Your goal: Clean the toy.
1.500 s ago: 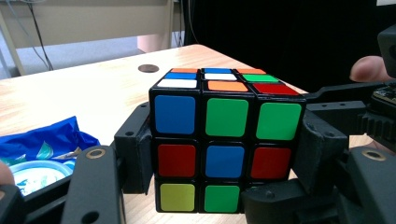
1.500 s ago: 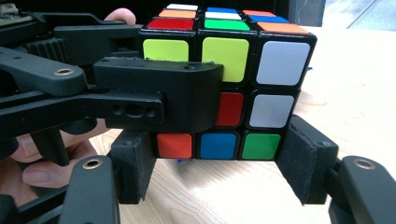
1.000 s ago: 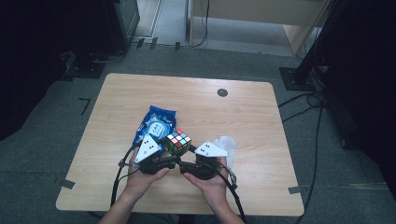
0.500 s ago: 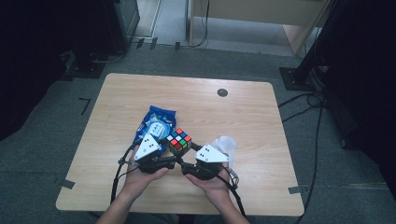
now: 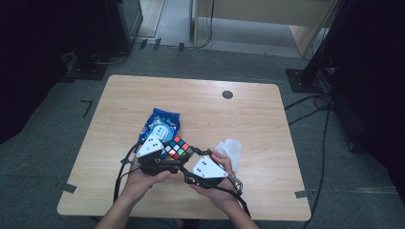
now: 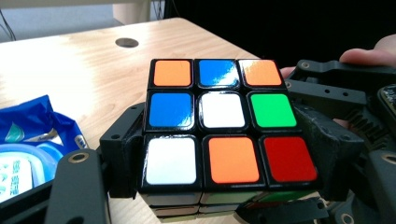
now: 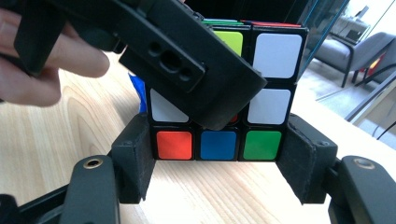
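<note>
The puzzle cube (image 5: 179, 147) is held just above the surface (image 5: 248, 114), between the two tools and directly ahead of both.

Right hand-held gripper (image 7: 219, 156): its jaws pinch the cube's lowest layer, one pad (image 7: 135, 163) against each side. This grip carries the cube.

Left hand-held gripper (image 6: 224, 158): its jaws have just been opening. The cube sits between them in the left gripper view, its orange, blue, white, green and red face toward the camera. Whether the pads still press on the cube cannot be told from these frames.

Change noted: in the high view, the right hand (image 5: 217, 179) and its tool have shifted slightly nearer the person, while the cube and the left hand (image 5: 143, 176) have kept their place.

Judgement: the left tool appears to be loosening after a layer turn or re-seating for the next one. The right-hand grip must hold firm meanwhile, or the cube may drop.

A blue packet (image 5: 160, 128) lies just beyond the left tool. A white crumpled tissue (image 5: 230, 149) lies just beyond the right tool.
</note>
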A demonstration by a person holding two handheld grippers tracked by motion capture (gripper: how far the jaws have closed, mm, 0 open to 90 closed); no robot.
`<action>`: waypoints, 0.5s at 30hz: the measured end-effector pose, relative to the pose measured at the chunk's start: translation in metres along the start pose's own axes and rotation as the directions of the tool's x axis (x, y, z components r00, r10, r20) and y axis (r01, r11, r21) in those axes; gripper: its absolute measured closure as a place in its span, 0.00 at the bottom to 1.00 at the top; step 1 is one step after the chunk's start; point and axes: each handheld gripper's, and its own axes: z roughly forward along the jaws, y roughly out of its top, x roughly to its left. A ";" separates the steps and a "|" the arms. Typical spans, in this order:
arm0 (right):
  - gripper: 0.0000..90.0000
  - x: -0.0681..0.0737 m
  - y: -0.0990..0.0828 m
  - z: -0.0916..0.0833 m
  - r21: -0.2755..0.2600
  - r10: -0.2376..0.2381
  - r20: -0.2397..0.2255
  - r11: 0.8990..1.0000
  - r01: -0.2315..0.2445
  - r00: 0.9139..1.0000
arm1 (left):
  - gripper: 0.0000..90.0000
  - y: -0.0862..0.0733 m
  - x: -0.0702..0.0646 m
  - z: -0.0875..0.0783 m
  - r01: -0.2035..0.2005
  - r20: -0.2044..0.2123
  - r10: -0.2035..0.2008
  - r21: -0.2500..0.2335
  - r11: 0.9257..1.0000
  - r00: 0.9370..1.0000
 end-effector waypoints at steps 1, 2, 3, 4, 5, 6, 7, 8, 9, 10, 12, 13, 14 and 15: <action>0.39 0.000 0.000 0.000 0.002 -0.009 0.003 1.000 0.009 1.000 | 0.29 0.000 0.000 0.000 0.006 0.000 -0.006 0.007 1.000 1.000; 0.39 0.000 0.000 0.000 0.003 -0.016 0.004 1.000 0.016 1.000 | 0.30 0.001 0.000 0.000 0.008 -0.001 -0.008 0.021 1.000 1.000; 0.39 0.000 -0.001 0.000 0.005 -0.036 0.011 0.999 0.036 0.999 | 0.30 0.001 0.000 0.001 0.014 -0.005 -0.014 0.034 0.999 1.000; 0.39 0.000 -0.001 0.000 0.008 -0.055 0.017 0.998 0.055 0.998 | 0.30 0.002 0.000 0.001 0.018 -0.004 -0.018 0.044 0.999 1.000; 0.39 0.000 -0.001 -0.001 0.008 -0.066 0.018 0.998 0.066 0.998 | 0.30 0.002 0.000 0.002 0.020 0.002 -0.020 0.052 0.998 1.000; 0.39 0.001 -0.001 -0.001 0.010 -0.081 0.019 0.997 0.081 0.997 | 0.30 0.003 0.000 0.003 0.032 0.000 -0.032 0.064 0.997 0.999; 0.39 0.002 -0.001 -0.001 0.010 -0.098 0.022 0.995 0.098 0.995 | 0.30 0.003 0.000 0.003 0.032 -0.003 -0.032 0.074 0.997 0.999; 0.39 0.003 -0.001 0.000 0.014 -0.107 0.027 0.994 0.106 0.994 | 0.31 0.003 0.001 0.004 0.041 -0.007 -0.041 0.082 0.996 0.999; 0.39 0.004 -0.001 0.000 0.020 -0.129 0.032 0.991 0.129 0.991 | 0.32 0.003 0.002 0.005 0.051 -0.008 -0.050 0.088 0.995 0.999; 0.39 0.006 -0.001 0.001 0.026 -0.146 0.034 0.989 0.145 0.989 | 0.33 0.002 0.003 0.006 0.063 -0.010 -0.062 0.095 0.993 0.998; 0.39 0.007 -0.001 0.002 0.033 -0.168 0.033 0.985 0.167 0.985 | 0.35 0.002 0.006 0.006 0.089 -0.007 -0.089 0.100 0.991 0.996; 0.39 0.007 -0.001 0.002 0.036 -0.177 0.032 0.984 0.176 0.984 | 0.36 0.002 0.007 0.005 0.096 -0.002 -0.096 0.101 0.990 0.995; 0.39 0.007 -0.002 0.003 0.038 -0.180 0.031 0.983 0.179 0.983 | 0.36 0.002 0.008 0.005 0.101 0.005 -0.102 0.102 0.990 0.995; 0.39 0.006 -0.002 0.003 0.035 -0.182 0.029 0.983 0.180 0.983 | 0.37 0.001 0.009 0.005 0.102 0.008 -0.104 0.102 0.989 0.995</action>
